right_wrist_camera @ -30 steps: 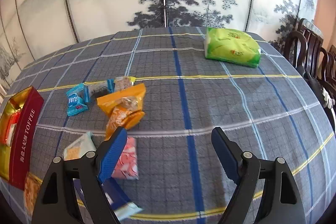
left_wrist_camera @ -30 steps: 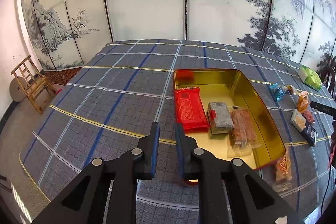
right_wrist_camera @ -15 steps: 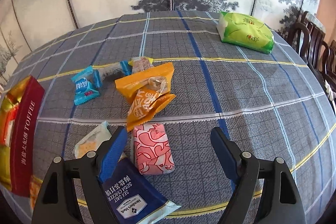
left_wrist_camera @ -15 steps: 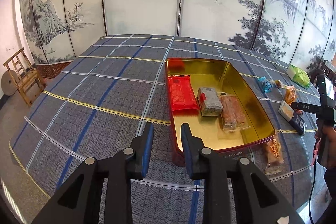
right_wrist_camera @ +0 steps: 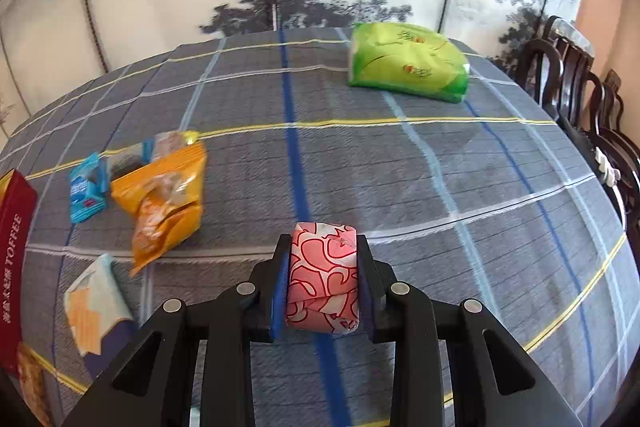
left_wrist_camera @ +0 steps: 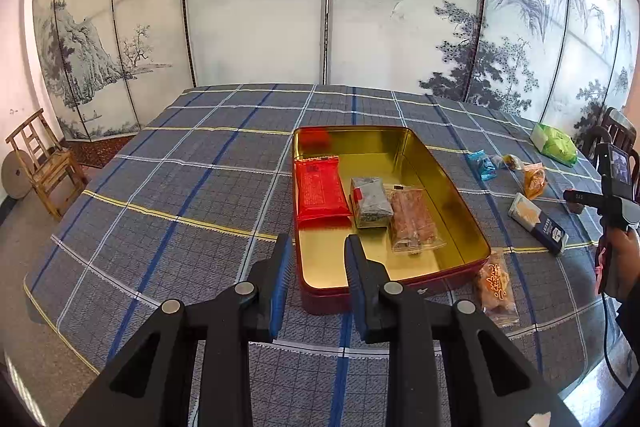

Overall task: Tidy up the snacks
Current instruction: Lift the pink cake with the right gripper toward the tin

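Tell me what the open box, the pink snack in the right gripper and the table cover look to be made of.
Open box: likely tin-plated metal, with a mirror-like gold inside that reflects the packets and a red painted outside.
Pink snack: probably a thin glossy plastic or foil wrapper, creased and folded.
Table cover: woven cloth, matte, with a visible plaid weave.

A red tin with a gold inside lies open on the checked surface. In it lie a red packet, a grey packet and a clear brown one, side by side. The pink patterned snack sits pressed between the pads of the right claw. Orange packets, a blue sweet, a cracker pack and a green bag lie loose on the cloth.
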Available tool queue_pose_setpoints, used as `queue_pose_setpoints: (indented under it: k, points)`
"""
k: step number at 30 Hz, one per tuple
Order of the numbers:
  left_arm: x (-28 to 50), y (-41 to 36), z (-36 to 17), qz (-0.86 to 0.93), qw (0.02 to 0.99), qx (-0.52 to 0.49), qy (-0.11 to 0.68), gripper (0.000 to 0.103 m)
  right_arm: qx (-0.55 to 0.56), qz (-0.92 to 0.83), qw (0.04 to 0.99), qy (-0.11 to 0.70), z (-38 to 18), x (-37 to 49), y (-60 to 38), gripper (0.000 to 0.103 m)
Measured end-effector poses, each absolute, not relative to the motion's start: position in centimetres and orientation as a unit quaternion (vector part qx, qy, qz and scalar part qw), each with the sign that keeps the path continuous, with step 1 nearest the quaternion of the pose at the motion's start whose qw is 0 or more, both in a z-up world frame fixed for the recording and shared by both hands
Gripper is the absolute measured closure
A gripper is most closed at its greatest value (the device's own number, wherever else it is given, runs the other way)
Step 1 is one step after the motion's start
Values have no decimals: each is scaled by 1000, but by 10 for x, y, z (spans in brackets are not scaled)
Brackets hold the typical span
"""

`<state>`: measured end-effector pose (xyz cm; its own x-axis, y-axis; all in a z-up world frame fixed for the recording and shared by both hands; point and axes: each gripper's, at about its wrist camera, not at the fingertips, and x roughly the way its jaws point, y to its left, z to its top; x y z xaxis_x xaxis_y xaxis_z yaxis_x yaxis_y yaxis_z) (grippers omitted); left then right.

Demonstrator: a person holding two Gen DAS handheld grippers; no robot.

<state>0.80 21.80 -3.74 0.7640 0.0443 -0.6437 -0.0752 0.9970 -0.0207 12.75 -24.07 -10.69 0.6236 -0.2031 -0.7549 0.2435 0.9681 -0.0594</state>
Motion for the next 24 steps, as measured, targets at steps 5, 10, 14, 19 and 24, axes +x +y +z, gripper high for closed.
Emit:
queue_pose_setpoints:
  k: [5, 10, 14, 19, 24]
  points:
    - [5, 212, -35, 30, 940, -20, 340, 78, 1, -161, 905, 395, -93, 134, -254, 73]
    - [3, 209, -36, 33, 939, -19, 342, 78, -8, -155, 911, 381, -77, 138, -246, 73]
    - [3, 209, -36, 35, 939, -19, 342, 78, -20, -147, 917, 372, -68, 142, -231, 73]
    - [0, 210, -33, 38, 941, -22, 334, 78, -22, -136, 922, 362, -57, 146, -211, 73]
    - [-1, 213, -34, 43, 940, -24, 336, 78, -26, -116, 928, 354, -47, 147, -181, 73]
